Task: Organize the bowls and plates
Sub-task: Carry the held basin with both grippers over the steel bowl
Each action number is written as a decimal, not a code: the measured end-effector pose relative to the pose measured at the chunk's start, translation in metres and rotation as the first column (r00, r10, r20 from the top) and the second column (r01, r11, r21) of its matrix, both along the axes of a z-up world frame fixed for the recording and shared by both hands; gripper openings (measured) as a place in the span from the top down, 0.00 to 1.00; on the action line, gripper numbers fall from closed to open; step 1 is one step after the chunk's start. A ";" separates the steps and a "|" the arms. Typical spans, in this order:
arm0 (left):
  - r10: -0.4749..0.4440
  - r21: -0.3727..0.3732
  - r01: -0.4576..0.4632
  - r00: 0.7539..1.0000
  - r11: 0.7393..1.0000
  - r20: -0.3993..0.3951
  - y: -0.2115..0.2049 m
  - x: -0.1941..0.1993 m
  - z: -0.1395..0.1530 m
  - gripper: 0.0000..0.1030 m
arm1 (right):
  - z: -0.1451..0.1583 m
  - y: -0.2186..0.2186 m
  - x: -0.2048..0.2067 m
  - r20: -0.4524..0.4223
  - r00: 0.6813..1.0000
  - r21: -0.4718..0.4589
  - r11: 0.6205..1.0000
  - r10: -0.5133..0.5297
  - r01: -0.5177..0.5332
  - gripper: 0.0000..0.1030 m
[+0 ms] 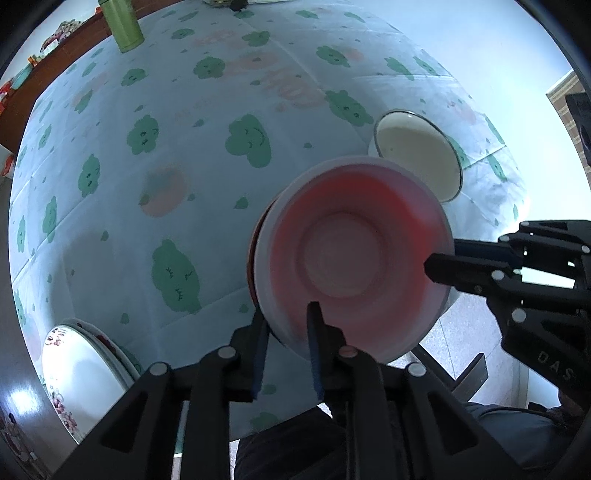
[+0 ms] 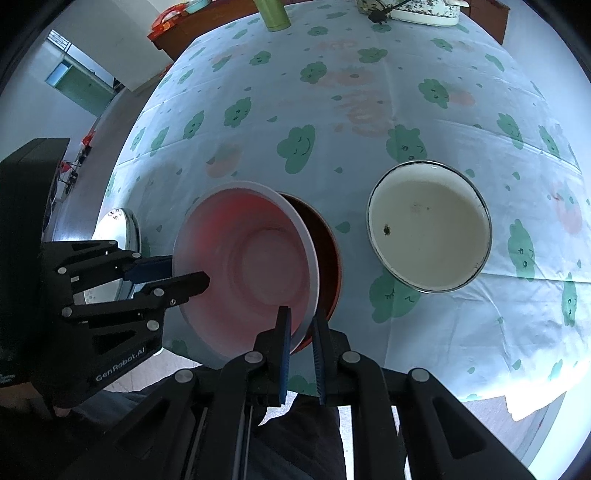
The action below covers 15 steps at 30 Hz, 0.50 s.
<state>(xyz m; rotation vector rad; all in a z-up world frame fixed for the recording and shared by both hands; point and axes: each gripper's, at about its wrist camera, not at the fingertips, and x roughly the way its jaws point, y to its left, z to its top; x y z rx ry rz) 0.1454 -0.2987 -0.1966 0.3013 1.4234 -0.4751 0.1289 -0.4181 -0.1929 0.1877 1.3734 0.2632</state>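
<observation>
Both the left gripper (image 1: 286,325) and the right gripper (image 2: 301,325) pinch opposite rims of a pink-and-white bowl (image 2: 251,266), held tilted over a red bowl (image 2: 327,254) near the bench (image 2: 332,110) edge, beside a cream bowl (image 2: 430,225).

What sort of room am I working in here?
Likely a home dining area: a table under a cloud-print tablecloth, an enamel bowl, a green flask and a wooden sideboard behind.
</observation>
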 end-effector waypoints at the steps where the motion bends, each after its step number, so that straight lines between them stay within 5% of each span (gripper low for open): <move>1: 0.000 -0.001 0.000 1.000 1.000 0.000 0.000 0.000 0.000 0.83 | 0.000 0.000 0.000 0.001 1.000 -0.002 1.000 0.001 -0.001 0.88; 15: -0.007 0.001 0.007 1.000 1.000 -0.003 -0.001 0.002 0.000 0.83 | -0.002 -0.001 -0.001 -0.004 1.000 -0.006 1.000 -0.008 0.008 0.87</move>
